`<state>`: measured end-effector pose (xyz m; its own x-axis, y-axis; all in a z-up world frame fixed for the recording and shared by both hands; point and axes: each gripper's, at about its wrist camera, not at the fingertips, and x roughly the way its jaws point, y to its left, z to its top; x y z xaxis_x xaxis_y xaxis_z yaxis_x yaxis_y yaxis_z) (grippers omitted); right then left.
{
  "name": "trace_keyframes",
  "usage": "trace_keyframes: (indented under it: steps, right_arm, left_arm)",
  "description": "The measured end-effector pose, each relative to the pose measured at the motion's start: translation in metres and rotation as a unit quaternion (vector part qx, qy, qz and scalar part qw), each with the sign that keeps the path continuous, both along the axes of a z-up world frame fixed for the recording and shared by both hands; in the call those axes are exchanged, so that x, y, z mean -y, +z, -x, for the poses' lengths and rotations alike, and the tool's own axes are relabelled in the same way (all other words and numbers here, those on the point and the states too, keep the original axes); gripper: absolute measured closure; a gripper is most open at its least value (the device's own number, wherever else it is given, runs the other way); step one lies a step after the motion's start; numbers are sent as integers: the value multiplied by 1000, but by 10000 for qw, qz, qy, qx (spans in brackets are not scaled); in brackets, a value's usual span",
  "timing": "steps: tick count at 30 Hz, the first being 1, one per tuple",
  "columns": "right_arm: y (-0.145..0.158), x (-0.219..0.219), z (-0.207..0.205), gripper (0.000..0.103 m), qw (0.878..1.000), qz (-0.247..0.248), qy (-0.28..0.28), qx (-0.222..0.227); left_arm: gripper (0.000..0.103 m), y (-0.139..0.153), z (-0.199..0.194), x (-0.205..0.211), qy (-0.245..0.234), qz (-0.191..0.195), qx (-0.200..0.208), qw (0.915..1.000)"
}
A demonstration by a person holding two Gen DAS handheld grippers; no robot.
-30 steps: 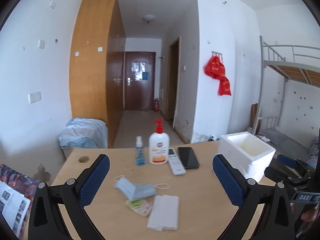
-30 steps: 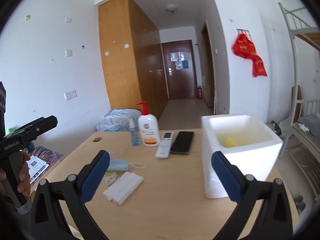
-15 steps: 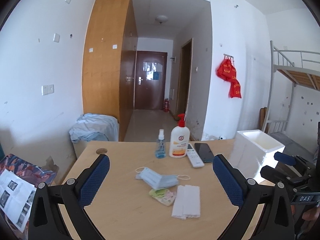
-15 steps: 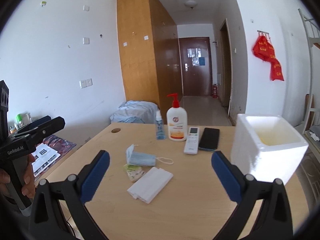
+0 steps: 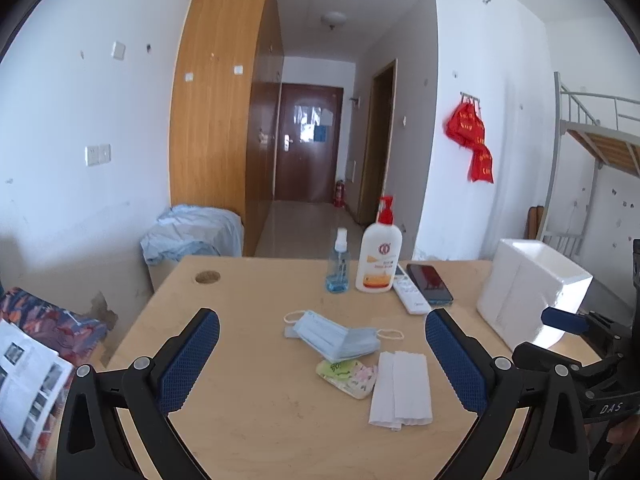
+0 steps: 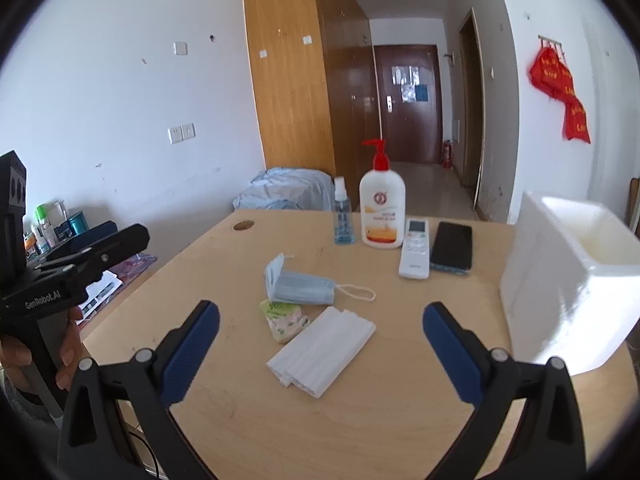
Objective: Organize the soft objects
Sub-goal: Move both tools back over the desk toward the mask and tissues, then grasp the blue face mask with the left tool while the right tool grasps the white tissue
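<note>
Both grippers spread wide and empty: folded tissues (image 6: 322, 350) lie dead ahead of the right gripper (image 6: 320, 346), long axis slanting up-right, while the left gripper (image 5: 322, 358) hangs nearer the face mask (image 5: 336, 335).

Looks like a dorm room or small bedroom. A metal bunk bed (image 5: 596, 136) with a ladder on the far right. A tall wooden closet (image 5: 224, 116) on the left, by a short hall to a dark brown door (image 5: 306, 144). A wooden desk (image 5: 256, 408) up close, with a soap bottle (image 5: 379, 258), a phone (image 5: 429, 284) and a remote (image 5: 409, 295). Red cloth (image 5: 472, 140) on a wall hook.
</note>
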<state>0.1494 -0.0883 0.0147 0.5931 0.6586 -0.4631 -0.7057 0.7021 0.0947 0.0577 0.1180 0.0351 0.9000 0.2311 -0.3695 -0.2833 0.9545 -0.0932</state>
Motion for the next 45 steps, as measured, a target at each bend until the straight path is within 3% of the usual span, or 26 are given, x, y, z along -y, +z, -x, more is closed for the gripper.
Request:
trace_keyframes:
  steps: [17, 31, 45]
  right_arm:
    - [-53, -38, -35, 0, 9966, 373, 32, -738]
    - [-86, -62, -61, 0, 9903, 778, 141, -1147]
    - [-101, -73, -74, 0, 9862, 946, 248, -1336]
  left_arm:
    - [0, -46, -81, -18, -205, 317, -541, 9978]
    - [0, -82, -138, -34, -369, 714, -1054, 9912]
    - [7, -104, -156, -38, -272, 746, -1197, 9896]
